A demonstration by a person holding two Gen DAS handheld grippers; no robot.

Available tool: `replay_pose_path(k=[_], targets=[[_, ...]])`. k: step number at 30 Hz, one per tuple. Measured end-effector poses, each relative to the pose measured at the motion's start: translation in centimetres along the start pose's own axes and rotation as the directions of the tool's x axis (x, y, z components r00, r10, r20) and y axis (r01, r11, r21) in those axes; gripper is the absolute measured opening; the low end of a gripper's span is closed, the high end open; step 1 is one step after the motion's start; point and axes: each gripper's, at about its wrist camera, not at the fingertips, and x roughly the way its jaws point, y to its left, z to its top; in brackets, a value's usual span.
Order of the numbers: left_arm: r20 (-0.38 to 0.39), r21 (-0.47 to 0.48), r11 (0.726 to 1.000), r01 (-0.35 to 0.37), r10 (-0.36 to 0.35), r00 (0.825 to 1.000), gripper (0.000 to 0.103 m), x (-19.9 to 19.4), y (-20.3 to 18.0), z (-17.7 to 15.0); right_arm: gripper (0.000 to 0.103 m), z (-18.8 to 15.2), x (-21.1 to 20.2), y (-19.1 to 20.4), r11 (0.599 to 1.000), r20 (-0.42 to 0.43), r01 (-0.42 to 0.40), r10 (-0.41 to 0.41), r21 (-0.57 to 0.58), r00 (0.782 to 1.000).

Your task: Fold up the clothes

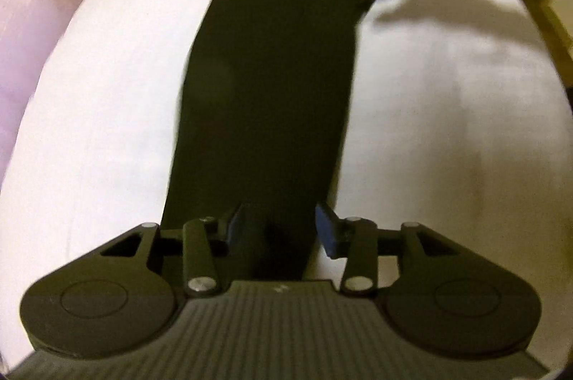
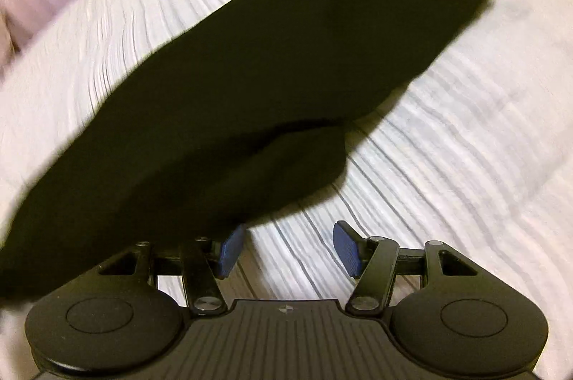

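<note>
1. One white striped bed sheet (image 2: 447, 144) fills both views.
2. A black garment (image 1: 265, 86) lies on it as a long narrow strip (already doubled lengthwise, I judge; crosswise folds look left).
3. Left gripper (image 1: 283, 229): jaws spread, straddling the strip's near end.
4. Right gripper (image 2: 288, 249): jaws spread, holding nothing.
</note>
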Motion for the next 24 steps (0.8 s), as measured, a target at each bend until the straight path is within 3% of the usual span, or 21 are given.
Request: replay_pose_path(k=[3, 6, 7, 8, 9, 13, 17, 19, 20, 21, 24], targets=[[0.084, 0.096, 0.995, 0.022, -0.030, 0.996, 0.042, 2.7, -1.9, 5.5, 0.059, 1.4, 0.4, -2.4, 0.989, -0.006, -0.106, 0.107, 0.099, 0.994], [0.109, 0.146, 0.988, 0.040, -0.057, 0.992, 0.046, 4.9, -3.5, 8.8, 0.058, 2.1, 0.1, -4.4, 0.972, -0.010, -0.173, 0.177, 0.156, 0.984], [0.109, 0.163, 0.986, 0.043, -0.061, 0.992, 0.046, 5.6, -3.9, 9.5, 0.047, 2.3, -0.1, -5.1, 0.964, -0.009, -0.197, 0.202, 0.177, 0.979], [0.110, 0.180, 0.983, 0.046, -0.066, 0.992, 0.046, 6.3, -4.3, 10.2, 0.015, 2.5, -0.1, -5.9, 0.952, -0.010, -0.227, 0.234, 0.204, 0.972], [0.110, 0.196, 0.979, 0.048, -0.071, 0.991, 0.046, 7.0, -4.7, 10.9, 0.007, 2.7, -0.2, -6.7, 0.936, -0.013, -0.261, 0.272, 0.234, 0.962], [0.090, 0.277, 0.960, 0.024, -0.051, 0.995, 0.046, 10.1, -5.8, 12.6, 0.001, 4.3, -0.8, -8.7, 0.892, -0.018, -0.347, 0.367, 0.289, 0.930], [0.070, 0.392, 0.920, -0.019, -0.009, 0.998, 0.047, 11.9, -7.1, 13.0, 0.000, 5.7, -2.4, -9.8, 0.855, -0.002, -0.412, 0.435, 0.315, 0.900], [0.062, 0.428, 0.903, -0.038, 0.012, 0.998, 0.041, 12.3, -7.0, 13.2, 0.000, 6.7, -2.9, -10.4, 0.848, 0.018, -0.424, 0.442, 0.320, 0.897], [0.059, 0.446, 0.894, -0.047, 0.023, 0.998, 0.030, 12.4, -7.0, 13.3, 0.000, 7.2, -3.2, -10.7, 0.846, 0.029, -0.427, 0.442, 0.320, 0.897], [0.052, 0.432, 0.901, -0.047, 0.027, 0.998, 0.016, 12.4, -6.5, 13.4, 0.000, 7.5, -3.5, -10.9, 0.851, 0.036, -0.424, 0.435, 0.311, 0.899], [0.046, 0.367, 0.930, -0.038, 0.022, 0.999, 0.003, 11.9, -4.5, 13.8, 0.001, 7.7, -4.0, -10.6, 0.898, 0.039, -0.373, 0.375, 0.233, 0.926]])
